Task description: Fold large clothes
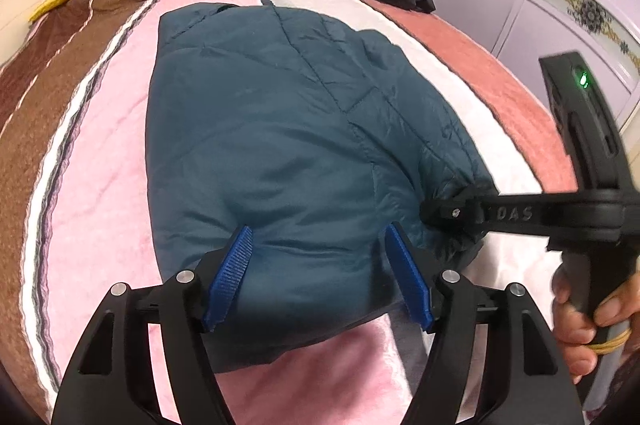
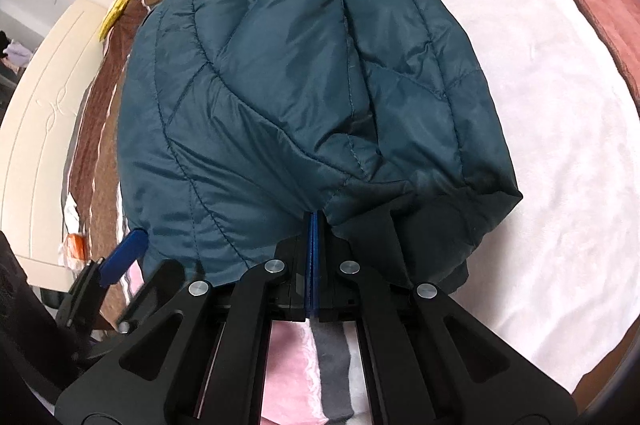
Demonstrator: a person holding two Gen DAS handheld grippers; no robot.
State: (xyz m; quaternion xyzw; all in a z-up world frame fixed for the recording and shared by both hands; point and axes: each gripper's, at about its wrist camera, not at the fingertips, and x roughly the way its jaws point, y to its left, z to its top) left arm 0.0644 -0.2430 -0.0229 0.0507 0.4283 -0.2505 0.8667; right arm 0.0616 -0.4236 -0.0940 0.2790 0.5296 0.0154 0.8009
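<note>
- The teal jacket lies mid-bed, already folded into a compact bundle.
- Right hand-held gripper is clamped on its near corner; left hand-held gripper is spread, straddling the near hem.
- Likely just settling and tidying remain.

We're looking at a home bedroom: a pink, white and brown striped blanket is covering the bed, lilac floral-trimmed wardrobe doors standing alongside.
</note>
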